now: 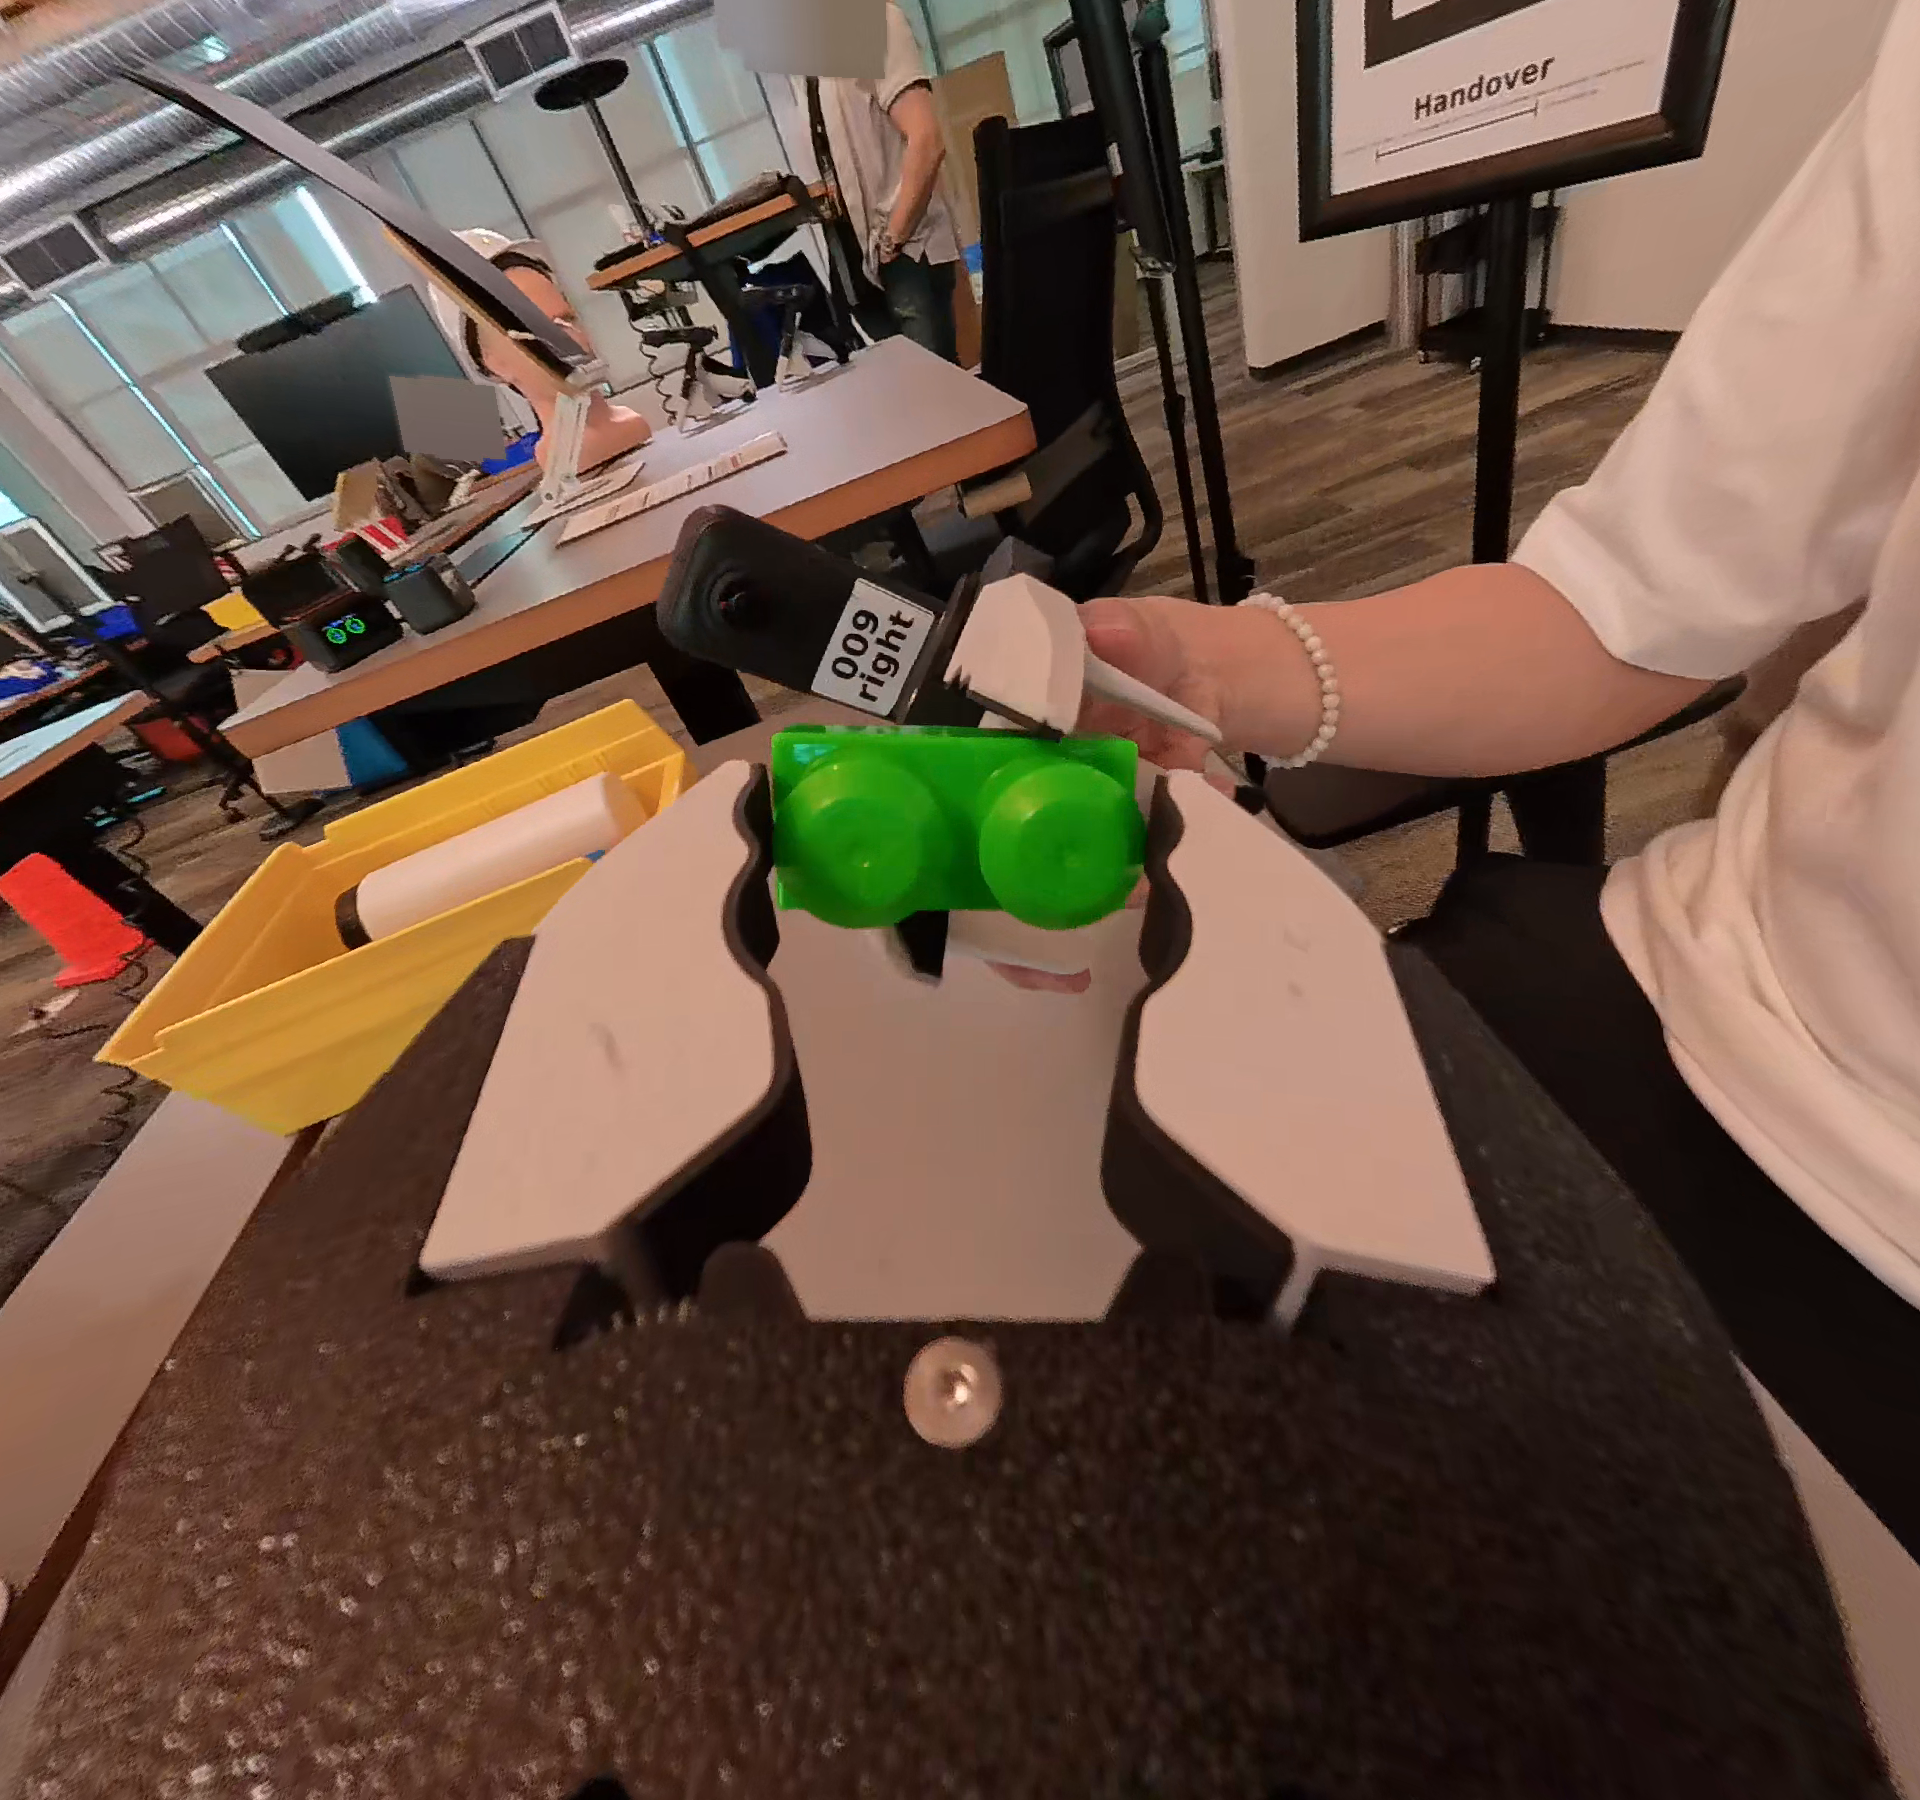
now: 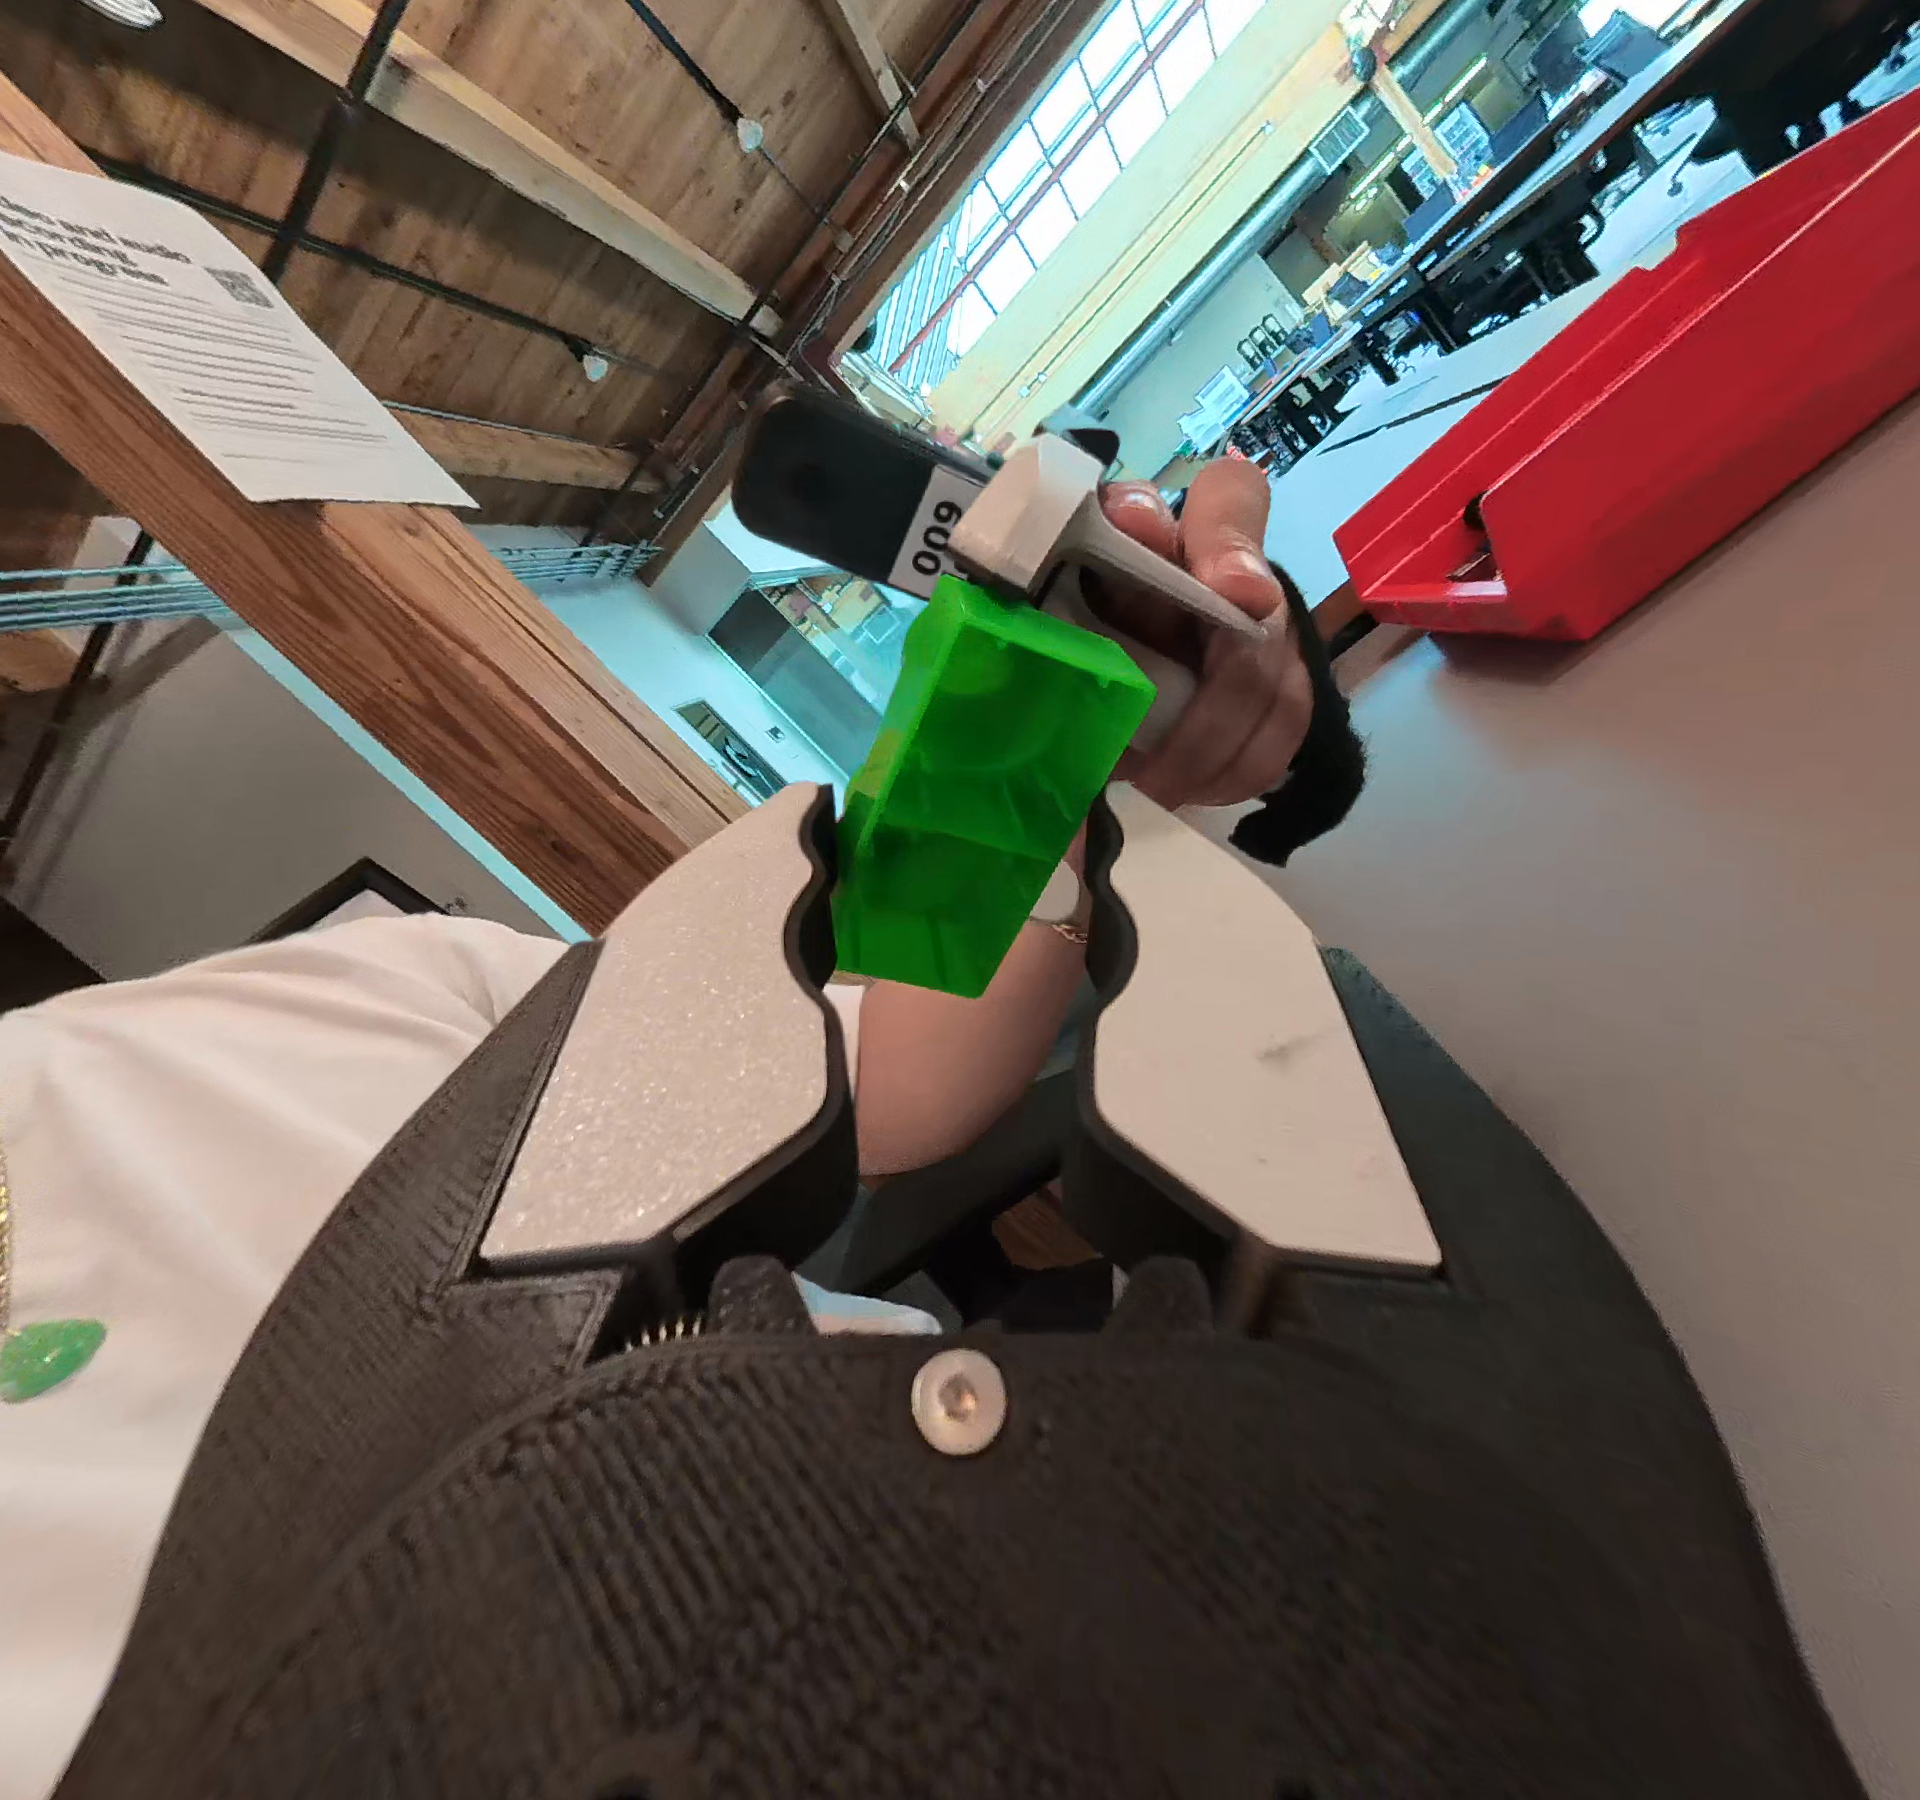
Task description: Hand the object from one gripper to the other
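A bright green two-stud toy brick (image 1: 956, 831) is held in the air between both grippers. In the left wrist view it fills the gap between my left gripper's (image 1: 956, 815) fingertips, studs facing the camera, touching both pads. My right gripper's camera body (image 1: 727, 597) and the hand holding it show just behind the brick. In the right wrist view the brick's hollow underside (image 2: 977, 805) sits tilted between my right gripper's (image 2: 966, 846) fingertips, touching the left pad and the right tip. The left gripper's camera body (image 2: 821, 493) shows beyond it.
A yellow bin (image 1: 260, 1002) with a white roll (image 1: 488, 857) stands at the left on the grey table (image 2: 1662, 1023). A red bin (image 2: 1662, 420) is at the far right. A framed sign on a stand (image 1: 1496, 36), a wooden post (image 2: 364, 587) and a standing person (image 1: 894, 192) are around. Less than 4 cm separates the two grippers' tips.
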Available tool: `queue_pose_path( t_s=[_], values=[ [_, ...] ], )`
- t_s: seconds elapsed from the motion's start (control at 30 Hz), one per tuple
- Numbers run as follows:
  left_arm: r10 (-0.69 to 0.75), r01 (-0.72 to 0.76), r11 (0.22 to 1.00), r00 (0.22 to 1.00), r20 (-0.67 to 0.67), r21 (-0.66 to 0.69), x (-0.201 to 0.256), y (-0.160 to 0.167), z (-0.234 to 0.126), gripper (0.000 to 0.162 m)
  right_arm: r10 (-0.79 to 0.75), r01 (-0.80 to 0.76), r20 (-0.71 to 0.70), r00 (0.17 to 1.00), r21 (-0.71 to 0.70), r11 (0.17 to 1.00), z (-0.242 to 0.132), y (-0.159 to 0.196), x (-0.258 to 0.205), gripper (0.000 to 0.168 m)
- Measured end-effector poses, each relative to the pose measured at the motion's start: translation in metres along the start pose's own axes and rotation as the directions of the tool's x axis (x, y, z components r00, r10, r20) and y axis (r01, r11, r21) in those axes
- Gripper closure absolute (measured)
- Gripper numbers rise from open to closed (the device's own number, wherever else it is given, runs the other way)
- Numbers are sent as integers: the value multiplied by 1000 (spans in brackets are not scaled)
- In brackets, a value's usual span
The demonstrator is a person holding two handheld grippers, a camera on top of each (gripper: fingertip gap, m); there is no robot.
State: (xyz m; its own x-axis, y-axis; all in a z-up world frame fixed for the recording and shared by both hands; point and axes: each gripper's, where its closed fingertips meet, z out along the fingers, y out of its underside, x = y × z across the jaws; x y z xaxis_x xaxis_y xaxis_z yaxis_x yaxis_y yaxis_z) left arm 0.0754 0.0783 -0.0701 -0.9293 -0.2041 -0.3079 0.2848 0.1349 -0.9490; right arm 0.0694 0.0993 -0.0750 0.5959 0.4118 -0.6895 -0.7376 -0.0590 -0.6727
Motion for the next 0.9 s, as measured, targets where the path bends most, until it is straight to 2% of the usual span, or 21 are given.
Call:
queue_pose_path(
  t_s=[0.13,0.27,0.33,0.4,0.47,0.5,0.57,0.7,0.8,0.9],
  values=[
    [3,-1,1000,997,78,-30,-2,4,-4,95,-77,77,10,997,-14,997,2,0,0,126],
    [-186,194,981,938,293,2,-22,20,-21,90,-270,264,-176,947,-61,963,-6,-9,19,128],
    [-320,313,947,884,341,78,-25,22,-30,93,-378,366,-255,890,-96,926,-12,-16,24,128],
    [-377,351,926,849,371,137,-24,20,-37,95,-514,483,-327,793,-177,858,-18,-20,29,128],
    [-376,354,926,838,396,129,-25,17,-42,110,-693,610,-331,640,-331,720,-20,-16,33,127],
    [-379,369,923,827,415,107,-28,16,-45,104,-756,647,-307,579,-391,655,-18,-12,34,127],
    [-371,375,925,846,382,69,-21,14,-44,102,-813,688,-265,518,-436,580,-11,-5,31,127],
    [-382,390,920,883,273,25,1,20,-36,100,-829,706,-166,535,-451,546,4,10,25,128],
    [-365,365,930,899,243,46,7,15,-35,113,-873,681,-115,474,-582,445,2,27,35,128],
    [-377,386,922,907,188,-14,17,18,-28,114,-868,681,-94,487,-581,445,8,34,33,128]
  ],
)
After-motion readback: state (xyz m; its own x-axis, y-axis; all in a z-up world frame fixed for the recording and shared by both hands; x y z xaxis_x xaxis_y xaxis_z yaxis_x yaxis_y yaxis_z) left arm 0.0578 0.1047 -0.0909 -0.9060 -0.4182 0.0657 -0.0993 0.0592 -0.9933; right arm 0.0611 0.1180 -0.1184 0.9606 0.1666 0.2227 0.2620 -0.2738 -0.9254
